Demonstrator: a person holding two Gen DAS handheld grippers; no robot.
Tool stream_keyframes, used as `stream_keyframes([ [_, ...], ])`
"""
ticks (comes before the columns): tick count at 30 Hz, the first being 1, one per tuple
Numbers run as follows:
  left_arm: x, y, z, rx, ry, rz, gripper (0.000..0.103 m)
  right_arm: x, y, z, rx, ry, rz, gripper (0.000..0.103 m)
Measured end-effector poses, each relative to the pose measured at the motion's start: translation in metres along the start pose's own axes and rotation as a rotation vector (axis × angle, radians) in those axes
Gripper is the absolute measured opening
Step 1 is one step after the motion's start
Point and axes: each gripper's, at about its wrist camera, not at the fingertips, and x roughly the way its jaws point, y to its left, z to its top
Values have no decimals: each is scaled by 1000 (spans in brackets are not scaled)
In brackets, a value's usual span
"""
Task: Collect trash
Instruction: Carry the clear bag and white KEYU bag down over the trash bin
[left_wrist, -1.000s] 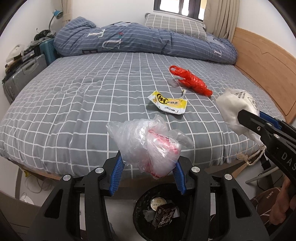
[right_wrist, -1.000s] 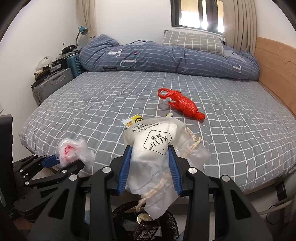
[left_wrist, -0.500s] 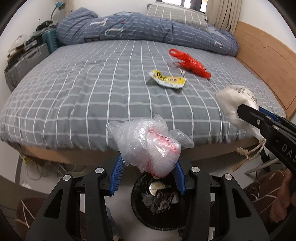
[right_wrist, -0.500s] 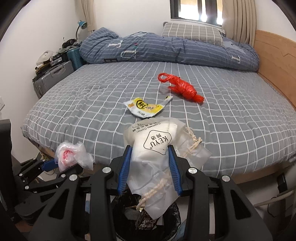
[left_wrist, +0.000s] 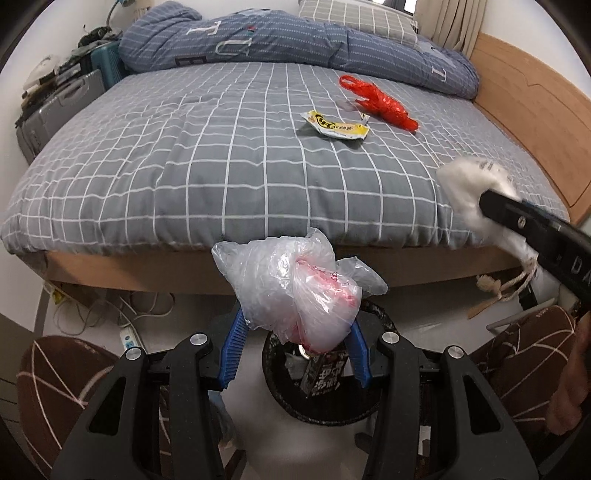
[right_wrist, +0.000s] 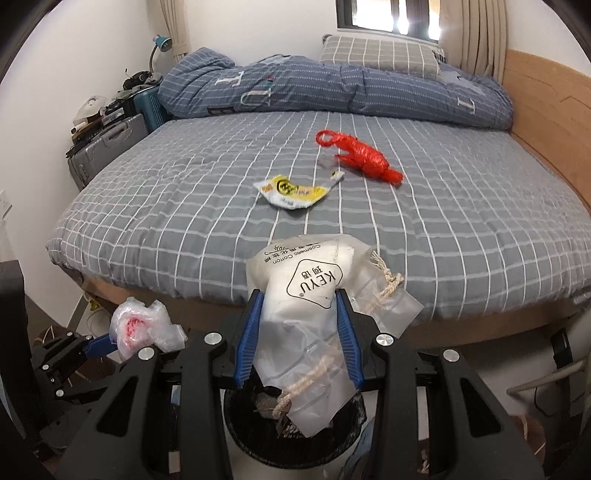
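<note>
My left gripper (left_wrist: 295, 339) is shut on a crumpled clear plastic bag (left_wrist: 295, 280) with pink inside, hanging just above a black trash bin (left_wrist: 325, 402) on the floor. My right gripper (right_wrist: 299, 332) is shut on a white cotton-pad pouch (right_wrist: 303, 295) with a rope drawstring, whose lower end dangles into the trash bin (right_wrist: 295, 432). The pouch (left_wrist: 469, 184) and right gripper (left_wrist: 495, 206) show at the right of the left wrist view; the plastic bag (right_wrist: 140, 325) shows at lower left of the right wrist view. A yellow wrapper (left_wrist: 336, 125) and a red plastic bag (left_wrist: 384, 103) lie on the bed.
The grey checked bed (left_wrist: 221, 147) has a blue duvet (left_wrist: 295, 40) and pillow at its head and a wooden side board (left_wrist: 535, 110) on the right. Suitcases (left_wrist: 62, 99) stand at left. Cables and a power strip (left_wrist: 129, 336) lie on the floor. Brown patterned legs (left_wrist: 55, 391) flank the bin.
Both grippers pulled back from the bed and sank toward the bin, each keeping its load. The bed's edge and frame now show, and the bin sits fuller in view.
</note>
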Motion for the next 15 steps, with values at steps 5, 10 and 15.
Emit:
stream_keyframes([
  [5,18,1,-18,6,39,-4,47,22,3,-28,-13,77,-16,38],
  [10,49,1,-29,12,85,17,47,54,2,-48,-11,139,-18,38],
  [15,82,5,-39,-1,146,21,47,87,1,-65,-37,209,-15,38],
])
